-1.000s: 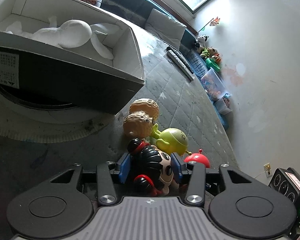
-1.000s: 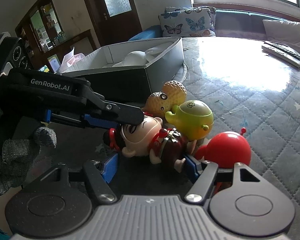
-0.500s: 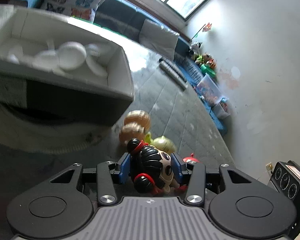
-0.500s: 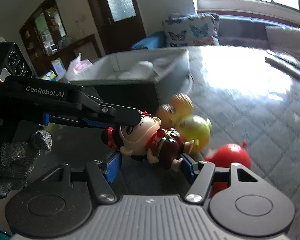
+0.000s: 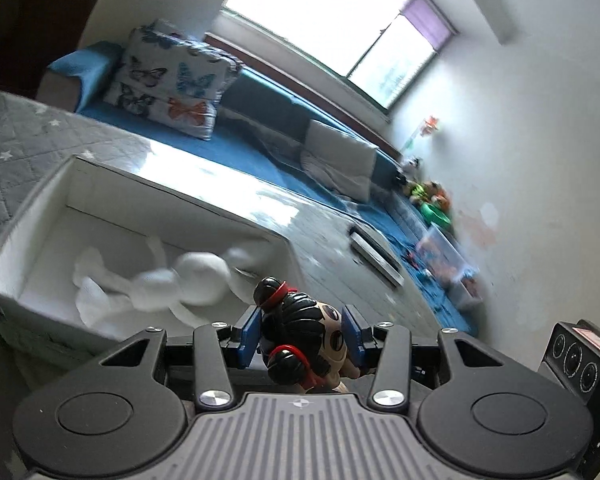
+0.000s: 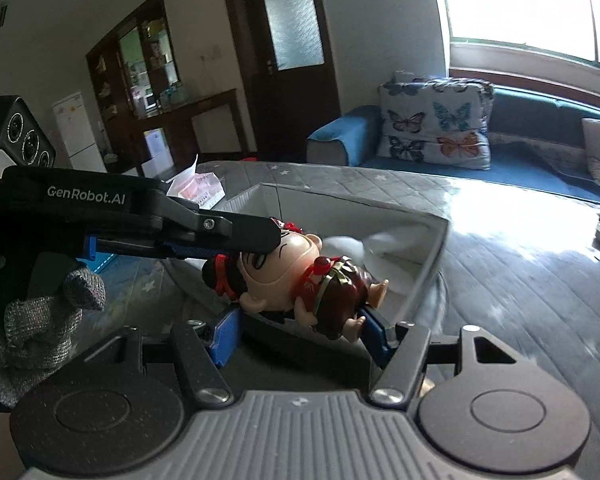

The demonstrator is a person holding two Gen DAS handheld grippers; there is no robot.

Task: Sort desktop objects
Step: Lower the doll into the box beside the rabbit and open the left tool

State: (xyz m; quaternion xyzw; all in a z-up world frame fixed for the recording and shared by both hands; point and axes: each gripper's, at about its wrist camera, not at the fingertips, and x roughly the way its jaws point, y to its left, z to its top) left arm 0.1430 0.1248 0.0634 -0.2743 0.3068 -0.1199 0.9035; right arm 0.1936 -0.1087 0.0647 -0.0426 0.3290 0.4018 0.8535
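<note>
1. Left gripper (image 5: 302, 334) is clamped on the head of the doll figurine (image 5: 300, 332); both blue pads press its black hair buns from either side. Same grip as a second ago.
2. The doll has gone up: a second ago it was at table level next to the other toys, now it hangs in the air at the near edge of the white box (image 5: 36, 240), roughly above the near rim.
3. Right wrist view confirms it: doll (image 6: 296, 280) is horizontal, face toward the camera, feet pointing right, held by the left gripper (image 6: 260, 240) coming in from the left, with the box (image 6: 432, 256) right behind and below it.
4. Right gripper (image 6: 300, 332) has its jaws spread, blue pads either side of the doll's lower body and below it. Cannot tell whether they touch it; nothing looks gripped.
5. The peanut, green and red toys seen a second ago are out of both views now; both cameras have lifted and tilted toward the box and the sofa (image 5: 340, 152).
6. White plush toy (image 5: 168, 280) is lying inside the box, same spot as before, blurred in this frame.
7. Box sits on the grey quilted table cover (image 6: 520, 280). Butterfly cushion (image 5: 172, 80) is on the sofa behind.
8. Gloved hand (image 6: 32, 320) holds the left gripper's handle.
</note>
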